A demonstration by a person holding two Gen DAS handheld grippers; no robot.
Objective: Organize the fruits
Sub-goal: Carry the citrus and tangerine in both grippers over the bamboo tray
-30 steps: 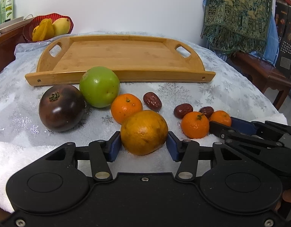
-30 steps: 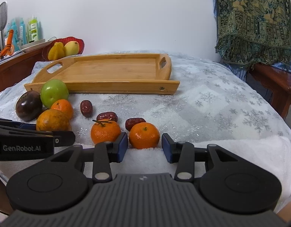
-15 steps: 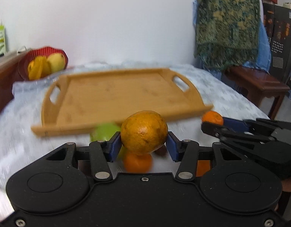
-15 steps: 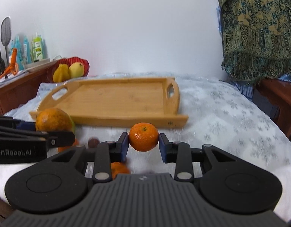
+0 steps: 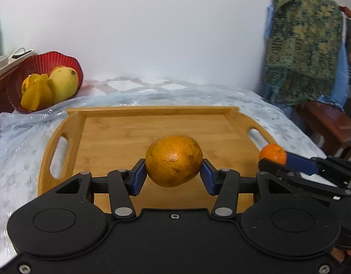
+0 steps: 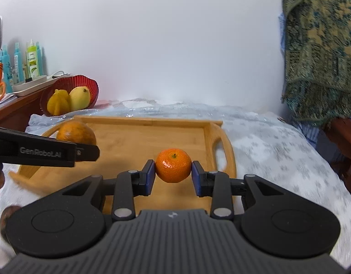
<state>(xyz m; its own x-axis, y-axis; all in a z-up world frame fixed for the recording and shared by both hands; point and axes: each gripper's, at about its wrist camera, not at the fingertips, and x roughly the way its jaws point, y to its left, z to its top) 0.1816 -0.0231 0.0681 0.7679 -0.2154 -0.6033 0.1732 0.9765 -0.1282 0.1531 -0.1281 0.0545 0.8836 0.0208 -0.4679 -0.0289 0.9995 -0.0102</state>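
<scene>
Claw on the left (image 5: 174,176) squeezes a big orange (image 5: 174,160) between its blue pads, and the right claw (image 6: 173,178) squeezes a small orange (image 6: 173,168) the same way. Both fruits hang in the air over the wooden tray (image 5: 120,134), which sits on the desk (image 5: 20,146) with nothing lying in it yet.

Round fruit is slippery, I think. If a claw lets go from this high up, the orange could bounce, roll across the smooth wood and go over the low edge. The small orange hangs near the tray's right handle (image 6: 221,153), so it might land outside. The two claws are close side by side, so they could bump too.

Both claws point forward and tip down a little toward the tray.
</scene>
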